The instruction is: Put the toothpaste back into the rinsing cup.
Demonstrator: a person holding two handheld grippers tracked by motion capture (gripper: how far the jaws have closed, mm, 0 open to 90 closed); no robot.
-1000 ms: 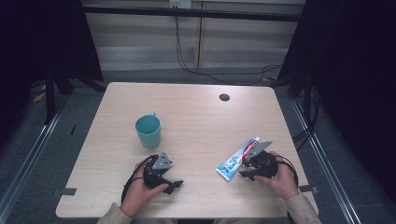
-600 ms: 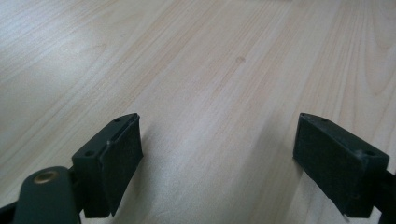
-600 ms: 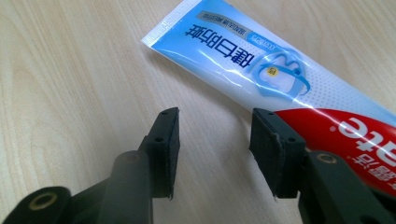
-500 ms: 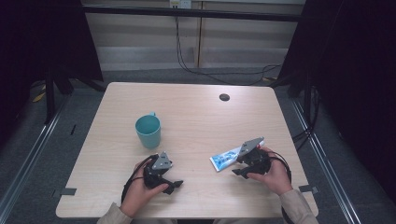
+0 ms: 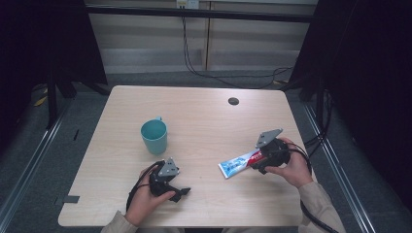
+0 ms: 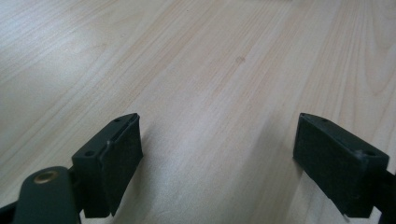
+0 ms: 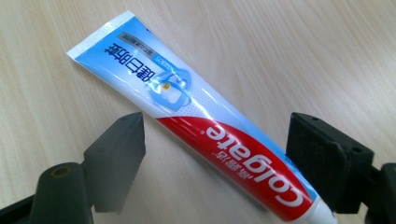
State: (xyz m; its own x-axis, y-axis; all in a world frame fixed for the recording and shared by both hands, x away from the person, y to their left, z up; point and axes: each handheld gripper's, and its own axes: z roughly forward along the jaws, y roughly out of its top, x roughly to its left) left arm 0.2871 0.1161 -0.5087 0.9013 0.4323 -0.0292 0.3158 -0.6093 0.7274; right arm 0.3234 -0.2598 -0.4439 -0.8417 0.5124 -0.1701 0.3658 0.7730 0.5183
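Two hand-held grippers sit low over a pale wooden table, each gripped by a person whose sleeves enter from the near edge. At near left, the left gripper rests close to the tabletop in the left hand, its black jaws spread wide with bare wood grain between them in the left gripper view; they pinch nothing. At near right, the right gripper is held in the right hand, its grey three-cornered plate tilted up and its jaws pointing left. Those jaws have just been opening and now stand wide apart; in the right gripper view the pads flank a Colgate toothpaste tube without pressing on it. The tube, red at its cap end and blue and white toward its flat crimped end, lies on the table at right of centre, cap end between the right gripper's jaws, crimped end pointing left and slightly nearer. Farther back and left of centre stands an upright teal mug, well apart from the tube. Near the far right edge is a small dark round grommet. Beyond the table, black cables trail across the grey floor.
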